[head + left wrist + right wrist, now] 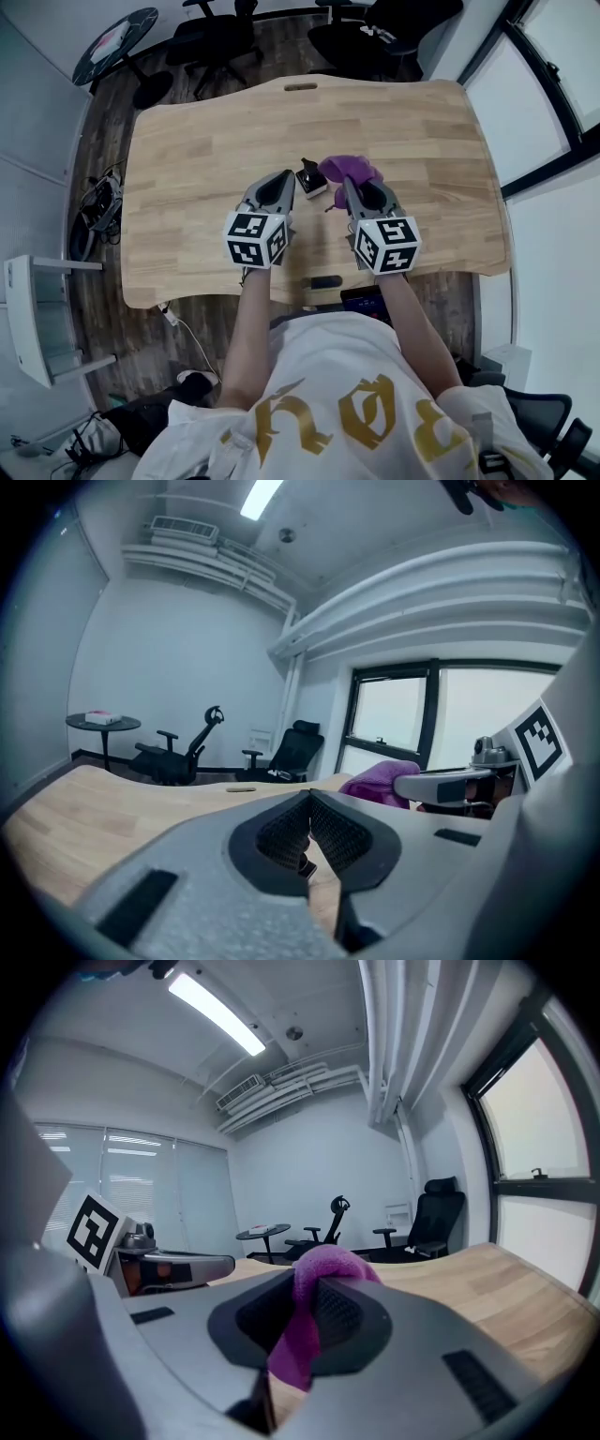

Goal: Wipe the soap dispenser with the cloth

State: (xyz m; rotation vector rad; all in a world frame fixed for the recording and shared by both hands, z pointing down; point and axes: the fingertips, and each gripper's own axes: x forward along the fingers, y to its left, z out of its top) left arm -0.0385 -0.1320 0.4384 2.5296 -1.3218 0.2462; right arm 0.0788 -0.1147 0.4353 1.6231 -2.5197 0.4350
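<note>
A: Head view?
B: The soap dispenser (309,178) stands on the table (187,150), between the tips of the left gripper (279,180) and the right gripper (352,186)
A: Left gripper view?
B: Jaws pressed together, empty
A: Right gripper view?
B: Jaws pinch the purple cloth (319,1274); cloth in hand, wiping seemingly left to do

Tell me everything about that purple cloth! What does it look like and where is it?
The purple cloth looks soft and fuzzy, like a small towel. It is bunched up, not spread flat. The right tongs are shut on it: a rounded wad pokes out above their tips and a strip hangs down between them. It sits over the wooden desk; whether it touches the desk I cannot tell.
</note>
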